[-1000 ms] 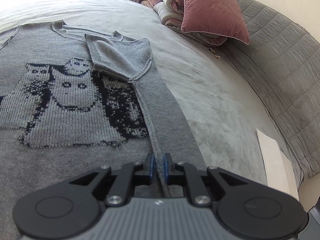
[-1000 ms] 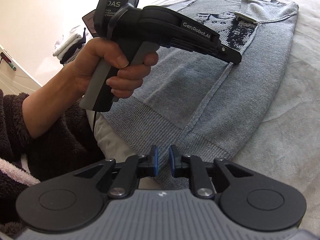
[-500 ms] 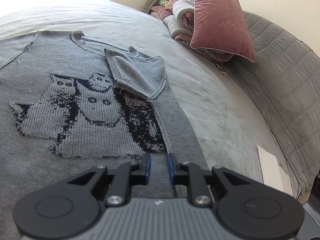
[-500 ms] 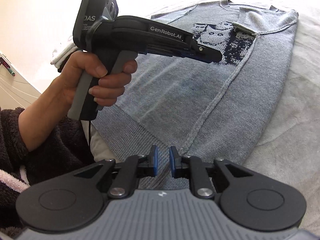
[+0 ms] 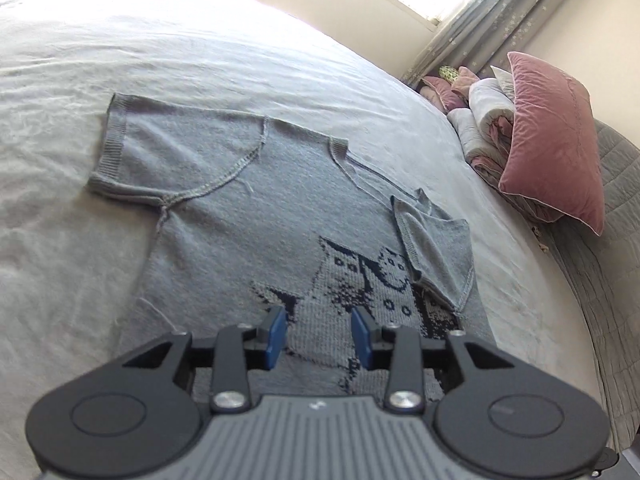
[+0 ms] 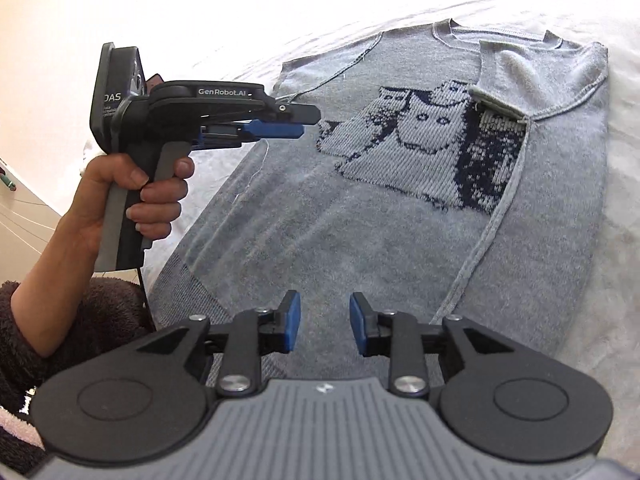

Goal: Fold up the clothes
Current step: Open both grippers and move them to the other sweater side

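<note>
Grey knit sweater (image 5: 256,216) lies flat on the bed (image 5: 168,60), front side up, straight ahead of both tools. Chunky ribbed knit w/ a darker navy-and-pale picture panel (image 6: 424,144) on the chest: cat-like faces w/ round eyes. One short sleeve is spread out flat to the far left of the left tool (image 5: 319,334), ribbed cuff at its end; the other sleeve (image 5: 436,256) is folded inward over the chest, covering a corner of the panel, just ahead-right of that tool. In the right wrist view the right side of the body is also turned in, its seam (image 6: 480,240) running as a long diagonal line down toward the hem. Ribbed hem band (image 6: 172,288) sits just ahead-left of the right tool (image 6: 325,328). Neckline ribbed, at the far end from both tools.

Left tool: released, blue pads (image 5: 276,336) apart, nothing between them, hovering above the chest panel. Right tool: released too, pads spread, empty, over the lower body of the sweater nr the hem.

Right wrist view shows the left hand (image 6: 136,196) wrapped round the left tool's grey handle, held above the sweater's left edge.

Bed cover is pale, soft, lightly creased. Far right of the left tool: dusty-pink velvet pillow (image 5: 556,144) leaning on rolled bedding (image 5: 488,120), quilted grey headboard (image 5: 616,264) behind.
</note>
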Demonstrator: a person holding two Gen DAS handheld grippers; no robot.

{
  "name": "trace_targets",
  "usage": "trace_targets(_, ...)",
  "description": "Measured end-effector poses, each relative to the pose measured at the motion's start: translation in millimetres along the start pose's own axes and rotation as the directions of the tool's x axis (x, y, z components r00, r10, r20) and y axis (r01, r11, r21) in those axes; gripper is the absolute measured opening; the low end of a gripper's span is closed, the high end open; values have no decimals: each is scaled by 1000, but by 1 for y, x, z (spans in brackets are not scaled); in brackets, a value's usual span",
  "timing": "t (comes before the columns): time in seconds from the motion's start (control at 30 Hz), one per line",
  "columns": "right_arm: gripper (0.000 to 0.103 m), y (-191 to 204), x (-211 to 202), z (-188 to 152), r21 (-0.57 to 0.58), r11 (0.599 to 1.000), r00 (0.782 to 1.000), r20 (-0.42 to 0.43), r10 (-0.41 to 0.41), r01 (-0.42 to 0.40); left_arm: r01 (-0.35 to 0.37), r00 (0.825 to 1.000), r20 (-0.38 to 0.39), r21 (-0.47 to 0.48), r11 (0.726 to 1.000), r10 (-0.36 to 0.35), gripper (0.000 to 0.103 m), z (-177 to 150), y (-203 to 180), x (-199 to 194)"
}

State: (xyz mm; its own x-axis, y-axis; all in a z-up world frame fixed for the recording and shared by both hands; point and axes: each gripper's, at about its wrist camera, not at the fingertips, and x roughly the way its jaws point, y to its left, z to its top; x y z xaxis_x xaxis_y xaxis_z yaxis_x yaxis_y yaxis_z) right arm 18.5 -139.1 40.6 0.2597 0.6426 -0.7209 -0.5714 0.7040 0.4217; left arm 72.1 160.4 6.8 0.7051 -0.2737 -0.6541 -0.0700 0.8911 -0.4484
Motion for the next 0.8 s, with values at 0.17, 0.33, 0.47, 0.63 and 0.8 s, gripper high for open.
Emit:
trace_targets(0.17, 36, 2, 8, 58, -51, 999, 995, 100, 0, 6, -134, 988, 68, -54, 989, 138, 44, 44, 53, 1)
trace_targets(0.33, 36, -7, 27, 102, -53, 998, 965, 262, -5, 20, -198, 971, 127, -56, 979, 204, 44, 74, 94, 15)
trace_targets(0.47, 36, -13, 51, 125, -75, 990, 932, 352, -86, 120, -218, 962, 165, -12, 976, 217, 47, 86, 114, 34)
trace_targets(0.63, 36, -32, 92, 147, -68, 955, 868, 440, -229, 287, -189, 953, 239, -7, 982, 185, 49, 92, 131, 57)
trace_targets(0.8, 36, -47, 131, 156, -37, 928, 819, 485, -307, 370, -188, 945, 273, -3, 982, 181, 49, 102, 135, 72)
